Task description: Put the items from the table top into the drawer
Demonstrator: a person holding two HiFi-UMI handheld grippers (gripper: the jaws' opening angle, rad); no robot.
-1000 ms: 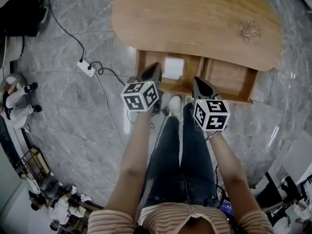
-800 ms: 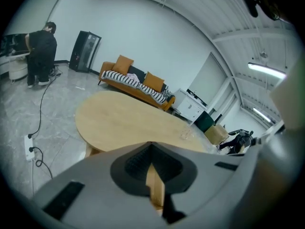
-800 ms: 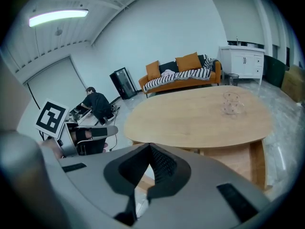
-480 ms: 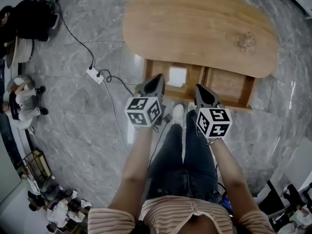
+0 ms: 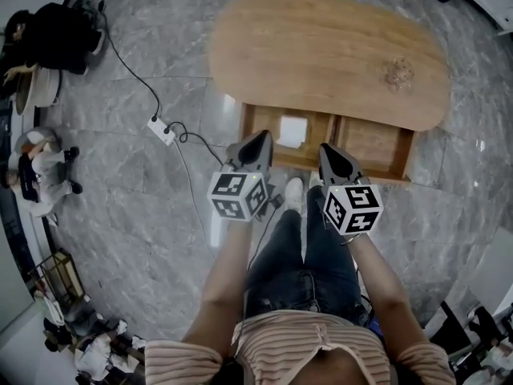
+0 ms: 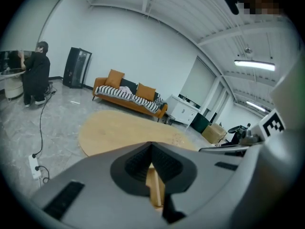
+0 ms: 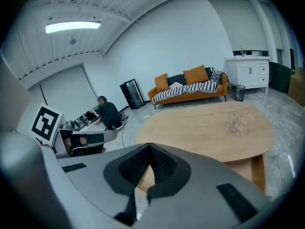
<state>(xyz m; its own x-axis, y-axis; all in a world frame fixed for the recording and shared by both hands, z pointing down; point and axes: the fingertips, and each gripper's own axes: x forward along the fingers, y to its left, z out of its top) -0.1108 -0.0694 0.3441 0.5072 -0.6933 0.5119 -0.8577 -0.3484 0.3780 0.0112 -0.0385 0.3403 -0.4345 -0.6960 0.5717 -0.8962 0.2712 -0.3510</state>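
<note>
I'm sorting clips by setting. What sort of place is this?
Probably an open office or studio lounge, not a home: an orange sofa, a ceiling strip light overhead, and an oval wooden table on a grey marble floor.

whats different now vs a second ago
The left tongs and right tongs, both shut and empty, have lifted and drawn back a little from the open drawer. Nothing taken or released. The white item in the drawer and the clear item on the table stay put.
</note>
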